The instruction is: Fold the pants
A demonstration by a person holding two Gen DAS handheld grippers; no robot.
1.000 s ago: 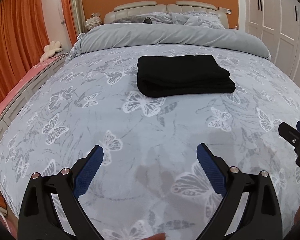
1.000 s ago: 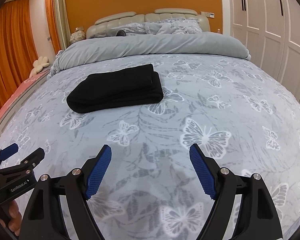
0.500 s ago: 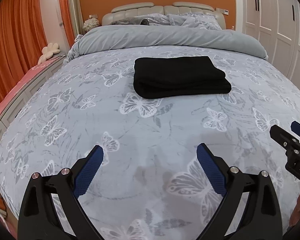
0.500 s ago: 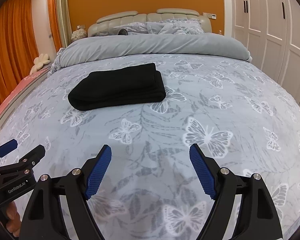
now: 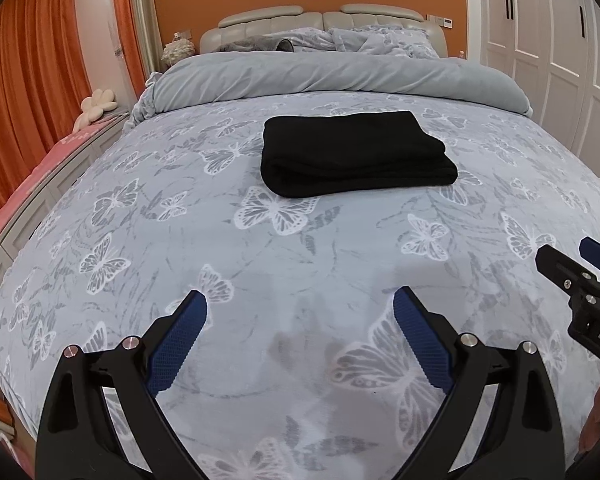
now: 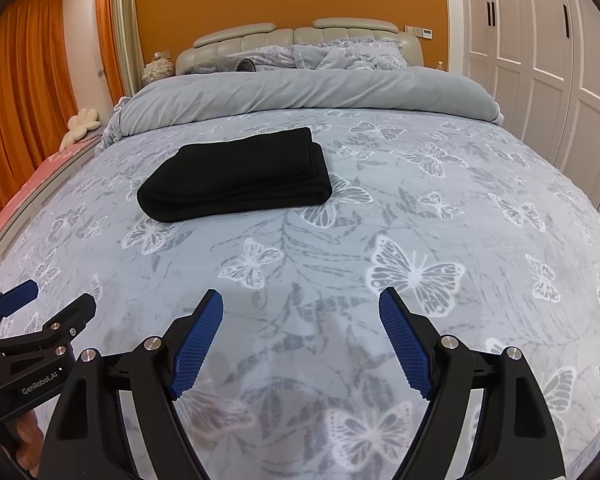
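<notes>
Left wrist view: folded black pants point(image 5: 356, 154) lie long axis crosswise.

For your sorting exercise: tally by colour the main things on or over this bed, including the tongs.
Black folded pants: 1
Black-and-blue tongs, left tongs and right tongs: 2
Grey rolled duvet: 1
Total: 4

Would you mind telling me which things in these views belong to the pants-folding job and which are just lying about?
Part of the job:
- black pants, folded into a neat stack on the butterfly bedspread
- left hand-held gripper, open
- right hand-held gripper, open

Just lying about:
- grey duvet rolled back near the headboard
- pillows
- white flower cushion
</notes>
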